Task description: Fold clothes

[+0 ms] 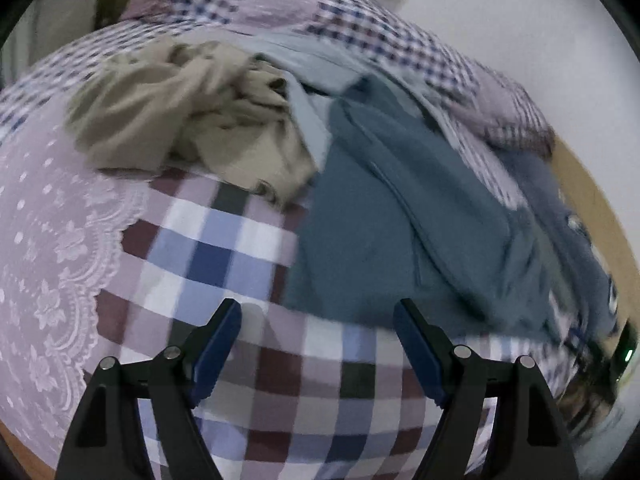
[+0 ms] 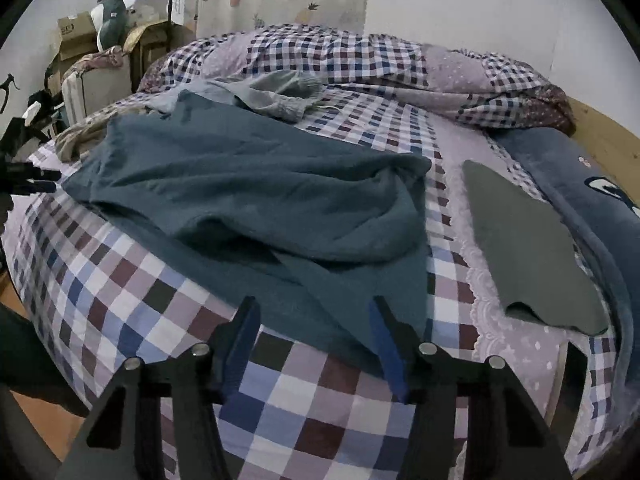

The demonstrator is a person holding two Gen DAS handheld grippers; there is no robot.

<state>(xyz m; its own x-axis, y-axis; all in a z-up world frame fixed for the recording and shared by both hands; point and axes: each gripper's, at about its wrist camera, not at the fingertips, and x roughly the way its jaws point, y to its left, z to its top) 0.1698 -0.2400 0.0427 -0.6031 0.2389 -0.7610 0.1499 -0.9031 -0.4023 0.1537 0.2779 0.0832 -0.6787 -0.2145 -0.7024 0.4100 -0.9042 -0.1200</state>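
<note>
While the rumpled teal cotton garment (image 2: pixel 248 184) sprawls mid-frame on the checked bed (image 2: pixel 132 280), the left tool (image 1: pixel 318 316) and right tool (image 2: pixel 314 312) hover released — empty.

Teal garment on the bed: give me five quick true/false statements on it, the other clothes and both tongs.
1. Both tongs are open and hold nothing. True: the left tongs and the right tongs have their jaws apart over the checked bedsheet.
2. The teal garment is neatly folded. False: it lies spread out and rumpled.
3. A beige garment lies bunched up beside the teal one. True.
4. The flat grey garment lies on top of the teal garment. False: it lies apart from it, nearer the dark blue blanket.
5. The right tongs grip the teal garment's hem. False: they hover open near its edge.
</note>
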